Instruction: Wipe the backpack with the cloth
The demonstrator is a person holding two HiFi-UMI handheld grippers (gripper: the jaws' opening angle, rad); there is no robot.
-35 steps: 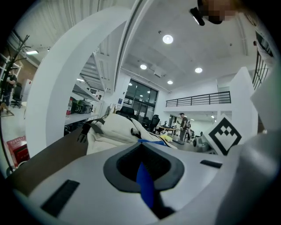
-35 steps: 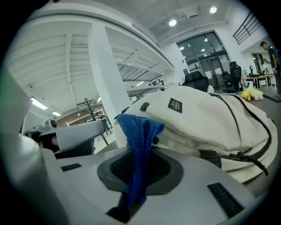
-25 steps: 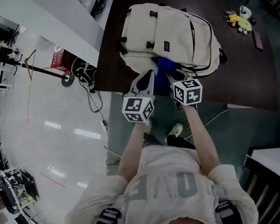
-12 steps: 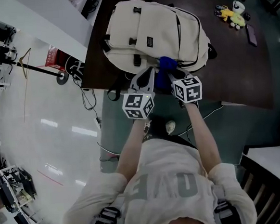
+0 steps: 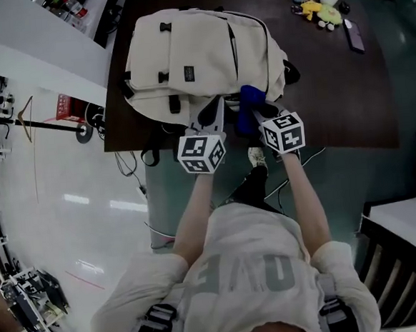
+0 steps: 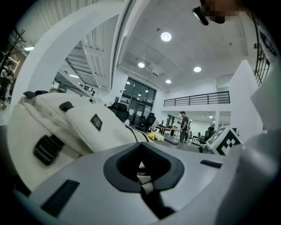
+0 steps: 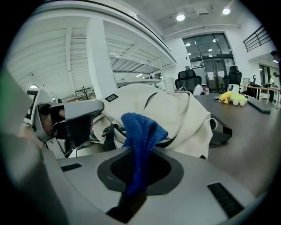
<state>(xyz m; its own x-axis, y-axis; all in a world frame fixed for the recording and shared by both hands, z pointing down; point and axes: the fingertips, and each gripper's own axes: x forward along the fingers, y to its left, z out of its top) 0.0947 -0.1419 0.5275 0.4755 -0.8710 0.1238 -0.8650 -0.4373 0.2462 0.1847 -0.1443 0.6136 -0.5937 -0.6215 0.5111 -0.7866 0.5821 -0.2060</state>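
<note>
Head view: a cream fabric backpack (image 5: 199,55) lies flat on a dark brown table (image 5: 331,95), its lower end at the near edge, with a yellow soft toy (image 5: 317,8) well apart at the far corner. The left gripper (image 5: 211,116) and the right gripper (image 5: 259,112) both meet that lower end, and a blue terry cloth (image 5: 247,115) is bunched at the right one, touching the bag. Left gripper view: the jaws of the left gripper (image 6: 142,182) are drawn together on a pale webbing strip (image 6: 143,179), apparently a strap or hem of the backpack (image 6: 88,127), which rises just beyond them. Right gripper view: the jaws of the right gripper (image 7: 131,191) are closed on the lower part of the cloth (image 7: 140,140), whose free end stands up in a loose fold in front of the backpack (image 7: 175,114). Handling, as a judgement: the cloth is light, soft and limp, so a pinch near its middle leaves enough free fabric to drag across the surface. The bag looks soft-walled and only partly filled, likely to dent and slide under wiping pressure. A firm hold on a strap or sewn edge, as at the left, should anchor it better than a pinch of the smooth panel.
</note>
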